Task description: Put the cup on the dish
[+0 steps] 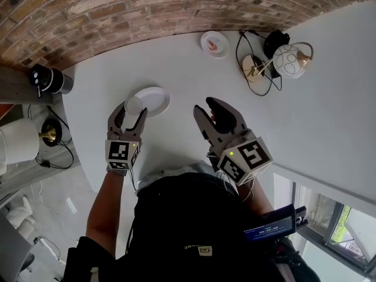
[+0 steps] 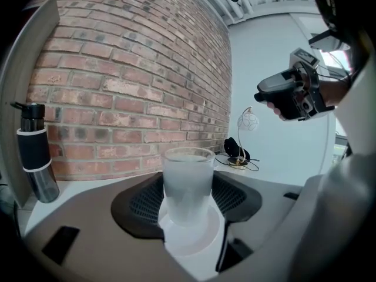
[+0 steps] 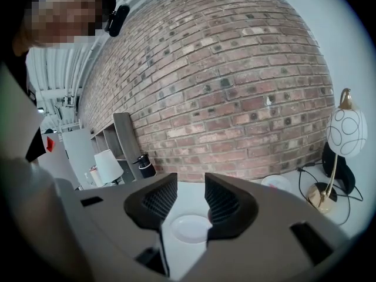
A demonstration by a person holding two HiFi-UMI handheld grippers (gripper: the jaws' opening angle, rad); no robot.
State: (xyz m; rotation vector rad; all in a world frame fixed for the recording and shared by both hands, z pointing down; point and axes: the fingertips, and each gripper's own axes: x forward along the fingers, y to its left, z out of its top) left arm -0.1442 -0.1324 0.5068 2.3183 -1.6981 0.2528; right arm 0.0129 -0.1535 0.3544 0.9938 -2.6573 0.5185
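- In the left gripper view, my left tool [image 2: 187, 201] is clenched on the frosted cup [image 2: 187, 181]. The cup is upright, with the white dish [image 2: 194, 244] directly beneath it.
- The head view places the cup over the dish's left edge. I cannot tell whether they touch.
- In the right gripper view, my right tool [image 3: 191, 201] is released and empty above the bench [image 3: 188, 201].

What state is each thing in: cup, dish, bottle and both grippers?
Cup: upright, looks empty, held.
Left gripper: shut on the cup.
Right gripper: open, nothing between.
Dish: flat, cup over its edge; contact unclear.
Bottle: upright, capped.
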